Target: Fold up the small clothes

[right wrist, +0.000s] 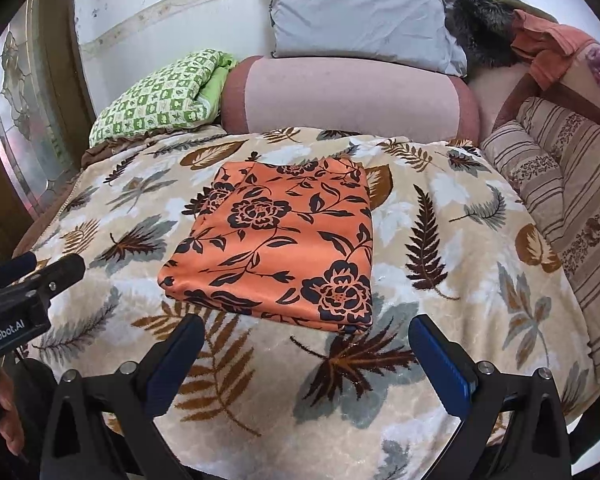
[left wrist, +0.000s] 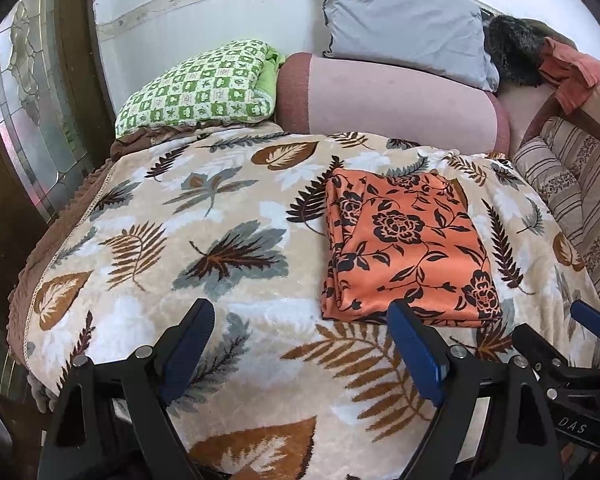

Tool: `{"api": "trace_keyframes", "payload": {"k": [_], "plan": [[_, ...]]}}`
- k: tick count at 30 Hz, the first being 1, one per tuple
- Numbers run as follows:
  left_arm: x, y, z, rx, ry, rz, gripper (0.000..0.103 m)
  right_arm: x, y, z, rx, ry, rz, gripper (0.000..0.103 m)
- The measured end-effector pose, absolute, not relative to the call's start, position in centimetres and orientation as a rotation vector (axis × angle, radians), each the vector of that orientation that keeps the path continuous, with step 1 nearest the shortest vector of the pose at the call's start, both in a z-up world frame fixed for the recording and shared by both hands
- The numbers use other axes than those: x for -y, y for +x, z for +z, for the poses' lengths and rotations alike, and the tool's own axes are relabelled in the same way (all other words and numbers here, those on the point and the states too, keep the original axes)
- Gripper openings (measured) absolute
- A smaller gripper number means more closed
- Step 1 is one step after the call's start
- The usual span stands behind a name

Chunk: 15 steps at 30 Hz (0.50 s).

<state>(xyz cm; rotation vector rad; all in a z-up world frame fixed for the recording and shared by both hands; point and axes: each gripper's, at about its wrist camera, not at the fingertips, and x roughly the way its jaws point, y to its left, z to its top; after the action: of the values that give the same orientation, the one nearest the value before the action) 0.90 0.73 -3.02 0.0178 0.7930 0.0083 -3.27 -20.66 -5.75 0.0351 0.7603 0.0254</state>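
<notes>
An orange cloth with black flowers (left wrist: pixel 410 248) (right wrist: pixel 284 246) lies folded into a flat rectangle on the leaf-patterned blanket (left wrist: pixel 220 216) (right wrist: pixel 440 240). My left gripper (left wrist: pixel 302 354) hovers open over the blanket, just near and left of the cloth's front edge, with nothing between its blue pads. My right gripper (right wrist: pixel 306 356) is also open and bare, just in front of the cloth's near edge. The right gripper's fingers (left wrist: pixel 590 320) show at the right edge of the left wrist view; the left gripper's fingertips (right wrist: pixel 60 270) show at the left of the right wrist view.
At the head of the bed lie a green checked pillow (left wrist: pixel 196 84), a pink bolster (left wrist: pixel 396 96) and a grey cushion (left wrist: pixel 404 24). A dark furry item (left wrist: pixel 512 52) and an orange garment (left wrist: pixel 572 72) lie at the back right. Striped bedding (left wrist: pixel 572 188) runs along the right. A glass door (left wrist: pixel 24 112) stands at the left.
</notes>
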Motion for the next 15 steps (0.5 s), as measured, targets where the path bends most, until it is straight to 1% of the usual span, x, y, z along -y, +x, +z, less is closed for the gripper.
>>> {"api": "trace_keyframes", "payload": {"k": [8, 9, 10, 12, 15], "plan": [[0.5, 1.8, -2.4, -0.792, 0.023, -0.032, 0.088, 21.1, -3.1, -4.9, -0.741, 0.038, 0.002, 0.103], [0.6, 1.9, -2.3, -0.789, 0.026, -0.032, 0.089, 21.2, -3.1, -4.8, -0.737, 0.040, 0.000, 0.103], [0.7, 1.9, -2.3, -0.786, 0.028, -0.032, 0.092, 21.3, -3.1, -4.6, -0.732, 0.041, -0.003, 0.103], [0.8, 1.9, -2.0, -0.779, 0.025, -0.031, 0.095, 21.4, -2.9, -4.4, -0.728, 0.039, -0.006, 0.103], [0.8, 1.8, -1.8, -0.773, 0.028, -0.018, 0.095, 21.5, -2.7, -4.2, -0.725, 0.032, -0.011, 0.103]]}}
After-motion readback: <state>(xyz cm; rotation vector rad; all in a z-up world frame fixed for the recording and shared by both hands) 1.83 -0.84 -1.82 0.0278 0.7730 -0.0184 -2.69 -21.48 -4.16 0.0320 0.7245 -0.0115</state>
